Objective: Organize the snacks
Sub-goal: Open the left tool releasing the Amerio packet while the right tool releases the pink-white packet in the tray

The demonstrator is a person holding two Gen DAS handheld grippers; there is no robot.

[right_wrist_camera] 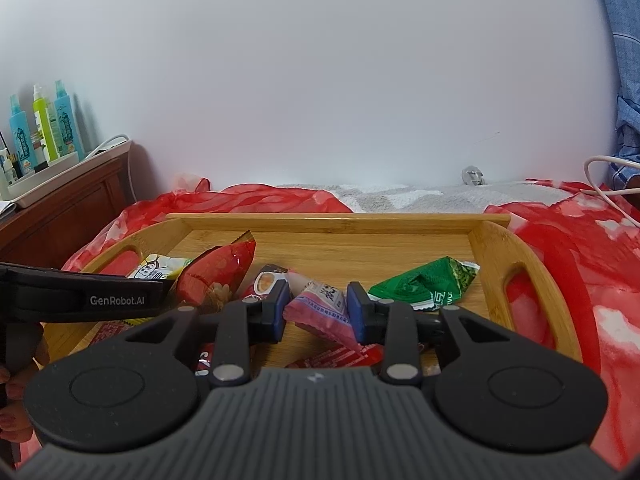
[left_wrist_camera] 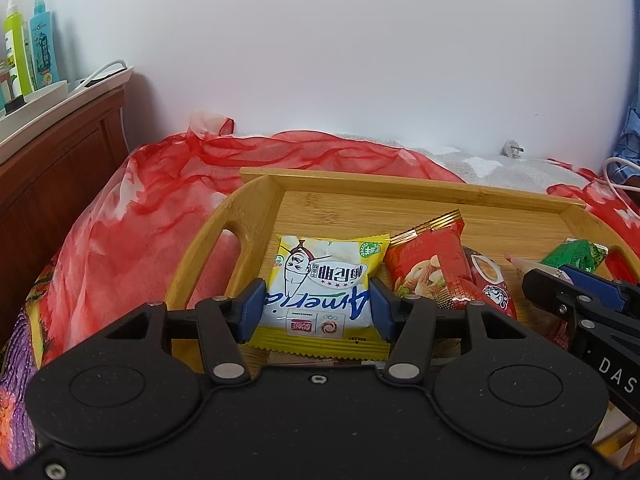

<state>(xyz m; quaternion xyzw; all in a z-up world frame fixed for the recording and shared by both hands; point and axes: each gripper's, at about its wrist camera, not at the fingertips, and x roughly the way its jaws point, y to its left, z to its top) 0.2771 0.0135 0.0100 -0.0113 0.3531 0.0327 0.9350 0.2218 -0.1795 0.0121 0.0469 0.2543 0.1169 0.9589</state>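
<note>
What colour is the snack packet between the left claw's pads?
Yellow and white with blue lettering: the snack packet, clearest in the left wrist view.

Bare floor along far side of wooden tray (right_wrist_camera: 340, 225), open to reach. Near half crowded: 5 snack packets, yellow packet (left_wrist_camera: 320, 284) to green packet (right_wrist_camera: 424, 286). Raised rim all round.

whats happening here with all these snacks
A person is sorting snack packets on a wooden tray that sits on a red cloth. The left gripper is closed on a yellow and white packet. The right gripper has a pink packet between its jaws, which stand slightly apart. Red and green packets lie nearby.
</note>
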